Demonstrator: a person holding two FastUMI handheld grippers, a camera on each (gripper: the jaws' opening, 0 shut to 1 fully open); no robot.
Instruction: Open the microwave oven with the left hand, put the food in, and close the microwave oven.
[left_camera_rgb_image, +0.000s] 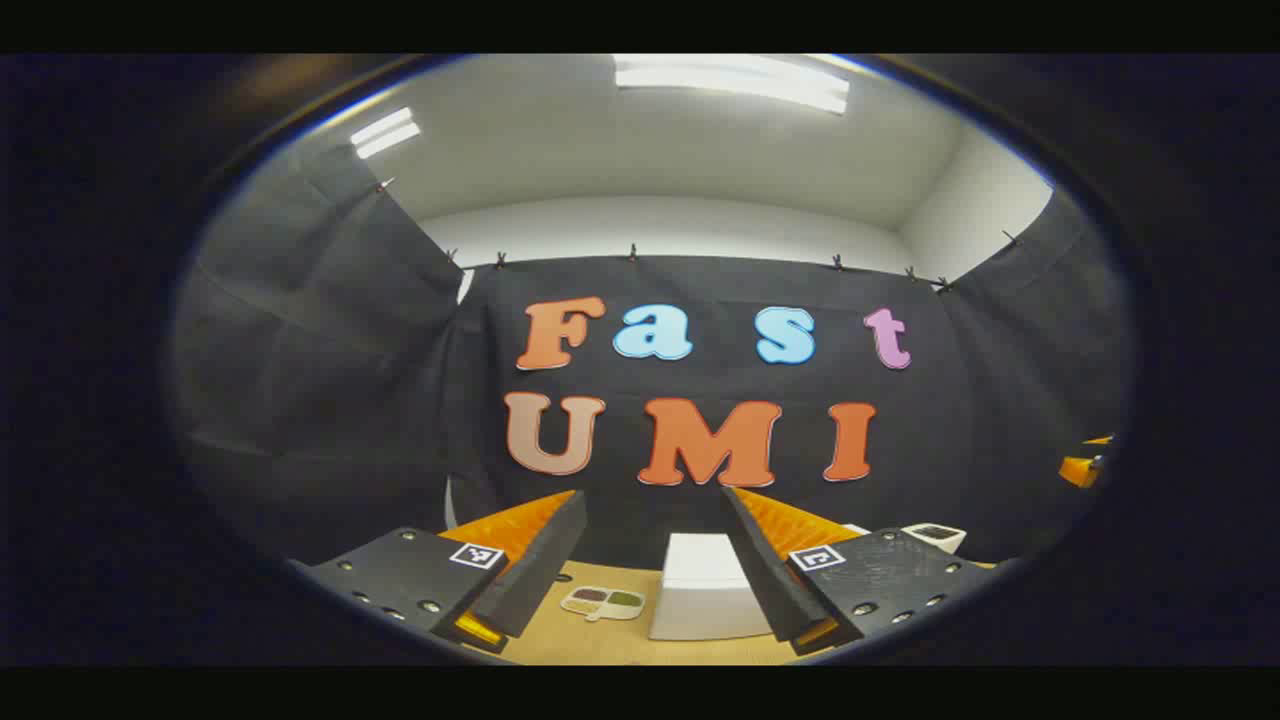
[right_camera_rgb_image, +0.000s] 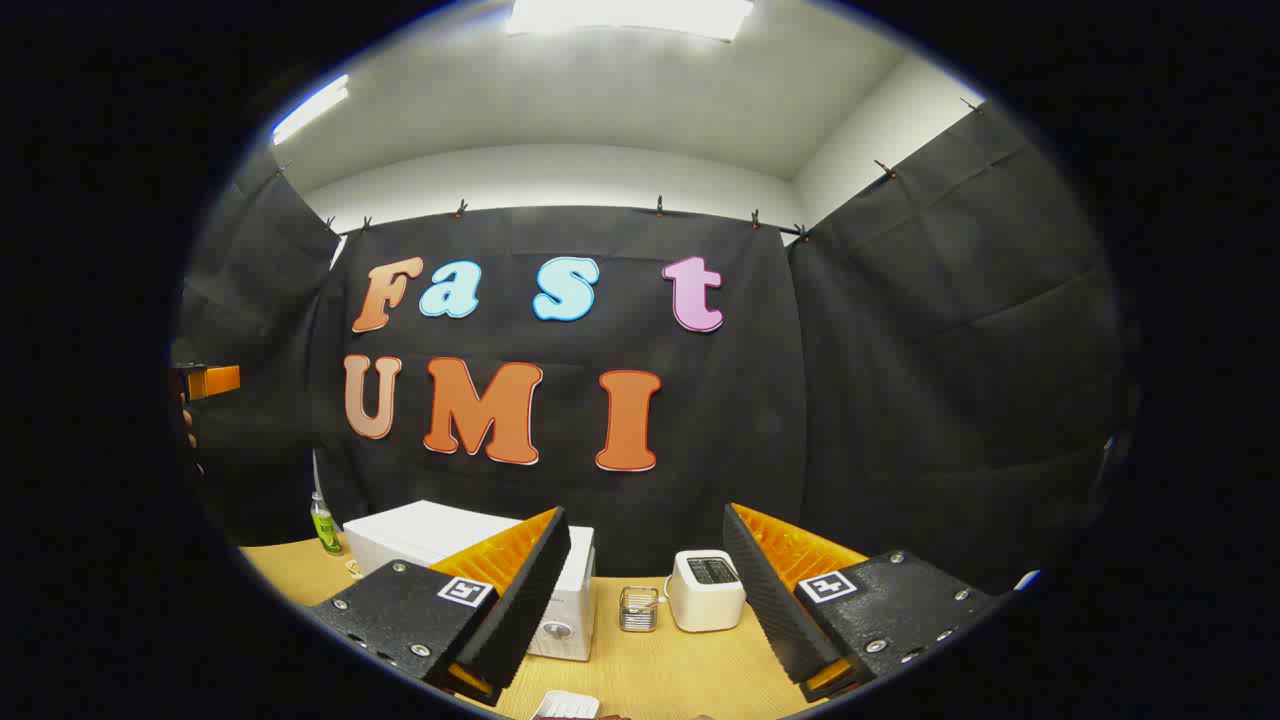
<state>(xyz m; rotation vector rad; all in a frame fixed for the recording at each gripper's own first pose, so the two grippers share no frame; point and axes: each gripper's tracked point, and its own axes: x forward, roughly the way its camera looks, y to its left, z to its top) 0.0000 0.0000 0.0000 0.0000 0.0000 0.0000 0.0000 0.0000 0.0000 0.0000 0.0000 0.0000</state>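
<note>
The left gripper (left_camera_rgb_image: 650, 560) was held up above the worktop (left_camera_rgb_image: 610, 640) with its fingers (left_camera_rgb_image: 545, 560) spread wide and nothing between them. Straight ahead and below, in the gap between those fingers, stood the white microwave (left_camera_rgb_image: 705, 590), well apart from the tips and not yet touched. In this view only its top and one plain face showed, so I could not tell from here where the door edge lay. A small plate of food (left_camera_rgb_image: 603, 601) lay on the worktop just to the left of the microwave, nearer the left finger.

The right gripper (right_camera_rgb_image: 645, 590) also stood wide and empty. From its side the microwave (right_camera_rgb_image: 440, 540) sat to the left, partly hidden behind the left finger, with a dial showing on its front and the door apparently closed. A toaster (right_camera_rgb_image: 706, 590) and a small glass holder (right_camera_rgb_image: 638, 608) stood to its right, a green bottle (right_camera_rgb_image: 324, 524) at its far left.

By my judgement the left gripper was the nearer one and squarely lined up, so the opening move called for going forward and down to the microwave's front.
</note>
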